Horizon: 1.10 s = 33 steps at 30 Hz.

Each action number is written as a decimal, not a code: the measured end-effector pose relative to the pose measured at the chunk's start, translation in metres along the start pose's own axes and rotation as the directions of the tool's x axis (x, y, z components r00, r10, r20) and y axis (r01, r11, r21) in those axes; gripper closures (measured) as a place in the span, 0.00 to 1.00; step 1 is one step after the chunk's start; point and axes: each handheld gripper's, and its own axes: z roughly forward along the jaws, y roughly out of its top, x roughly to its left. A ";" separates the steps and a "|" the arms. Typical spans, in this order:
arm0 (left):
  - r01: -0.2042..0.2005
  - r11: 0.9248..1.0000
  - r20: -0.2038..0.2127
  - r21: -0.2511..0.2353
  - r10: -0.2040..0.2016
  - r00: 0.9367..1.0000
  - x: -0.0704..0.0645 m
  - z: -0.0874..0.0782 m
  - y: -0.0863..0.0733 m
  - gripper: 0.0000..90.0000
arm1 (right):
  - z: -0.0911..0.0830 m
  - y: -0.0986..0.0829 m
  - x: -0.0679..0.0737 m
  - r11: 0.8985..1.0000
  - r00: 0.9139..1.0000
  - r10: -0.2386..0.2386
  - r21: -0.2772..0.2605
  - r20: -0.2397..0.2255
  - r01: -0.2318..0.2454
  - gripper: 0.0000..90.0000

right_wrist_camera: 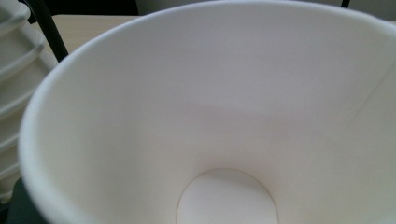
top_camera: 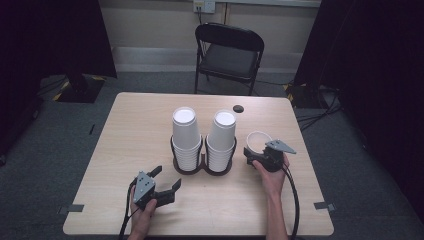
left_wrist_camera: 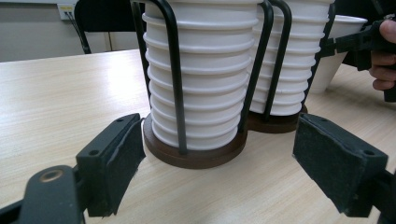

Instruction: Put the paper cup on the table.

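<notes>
Two tall stacks of upturned white paper cups, left stack (top_camera: 186, 135) and right stack (top_camera: 221, 137), stand in a black wire holder (top_camera: 202, 165) with brown round bases at the table's middle. My right gripper (top_camera: 256, 151) is shut on the near wall of a single white cup (top_camera: 259, 140), mouth up, just right of the holder. The right gripper view looks down into that cup (right_wrist_camera: 224, 116), with the stack's ribs (right_wrist_camera: 14, 70) at its left. My left gripper (top_camera: 167, 178) is open and holds nothing, in front of the left stack (left_wrist_camera: 196, 84), which shows between its pads (left_wrist_camera: 114, 163).
The wooden table (top_camera: 135, 125) has bare room to the left and along the front edge. A small dark disc (top_camera: 238, 108) lies behind the stacks. A black folding chair (top_camera: 227, 50) stands beyond the far edge. Dark curtains hang on both sides.
</notes>
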 end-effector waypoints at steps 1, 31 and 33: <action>0.001 1.000 0.000 -0.001 -0.001 1.000 0.000 0.000 0.000 0.18 | 0.000 0.000 0.000 1.000 1.000 0.004 0.008 0.001 -0.004 0.14; -0.007 1.000 -0.012 -0.002 0.007 1.000 -0.001 0.000 0.000 0.18 | -0.037 -0.019 0.012 0.997 0.997 0.052 0.049 0.063 -0.055 0.15; -0.004 1.000 -0.016 -0.003 0.004 1.000 -0.001 0.000 0.000 0.18 | -0.043 -0.022 0.015 0.998 0.996 0.055 0.028 0.066 -0.057 0.15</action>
